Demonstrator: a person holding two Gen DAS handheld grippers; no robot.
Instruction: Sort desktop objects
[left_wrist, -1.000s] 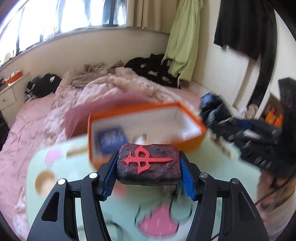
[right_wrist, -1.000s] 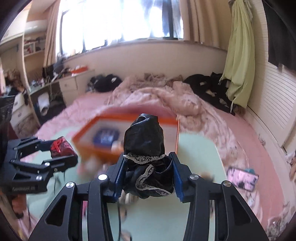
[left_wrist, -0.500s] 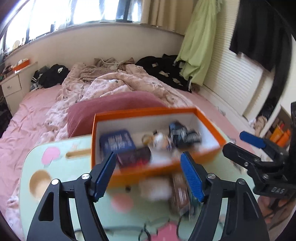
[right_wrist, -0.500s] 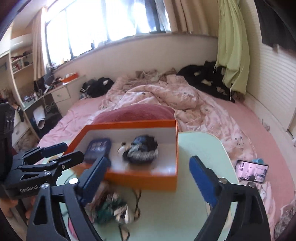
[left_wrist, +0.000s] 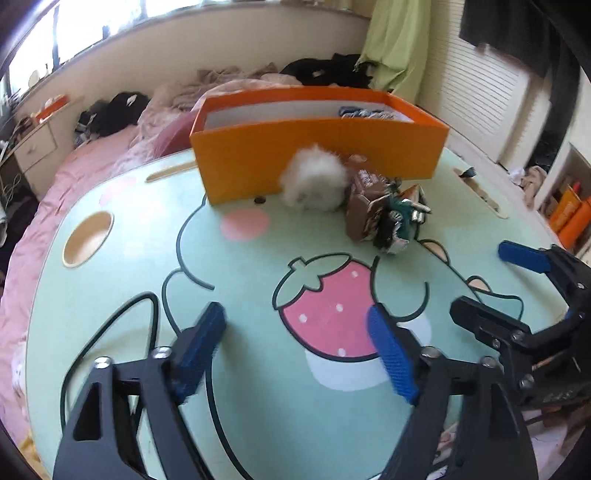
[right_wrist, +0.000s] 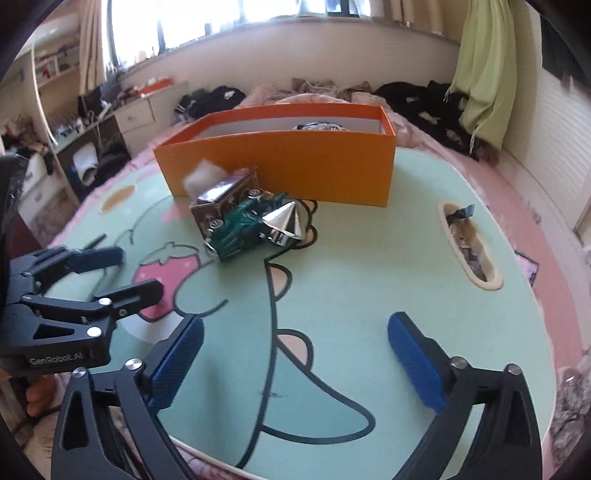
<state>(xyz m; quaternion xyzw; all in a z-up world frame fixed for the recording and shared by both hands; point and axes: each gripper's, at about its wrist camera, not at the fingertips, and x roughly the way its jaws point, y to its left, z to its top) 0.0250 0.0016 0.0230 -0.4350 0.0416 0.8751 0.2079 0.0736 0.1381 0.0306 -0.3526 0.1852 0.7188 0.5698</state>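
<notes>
With both grippers low over the mint-green cartoon table (left_wrist: 122, 266), neither has anything in its grip. Left gripper (left_wrist: 295, 334): jaws spread wide, having just been opening, blue pads (left_wrist: 201, 343) bare, only the printed strawberry (left_wrist: 325, 306) on the tabletop between them. Right gripper (right_wrist: 295, 350): jaws at their widest, also just been opening, blue pads (right_wrist: 415, 360) bare, only tabletop between them. Each gripper shows in the other's view, at the edge of the frame, likewise open and empty. Orange box (left_wrist: 321, 147) stands on the far part of the table, open at the top; a dark patterned item (right_wrist: 321, 127) just shows above its rim, other contents hidden by the near wall. White fluffy ball (left_wrist: 314, 181) lies on the table touching the box's near wall. Just beside it, toward the right in the left wrist view, a brown packet (right_wrist: 225, 201) and a green packet (right_wrist: 240, 229) lie bunched together, touching, with a shiny silver cone (right_wrist: 286, 221) against the green one. This pile sits near the box, well apart from both grippers. A slot in the table at the right edge (right_wrist: 469, 247) holds crumpled scraps; cannot tell what they are. A round recess (left_wrist: 88, 238) lies at the table's left side. Behind the table: pink bedding (right_wrist: 332, 92) with dark clothes.
</notes>
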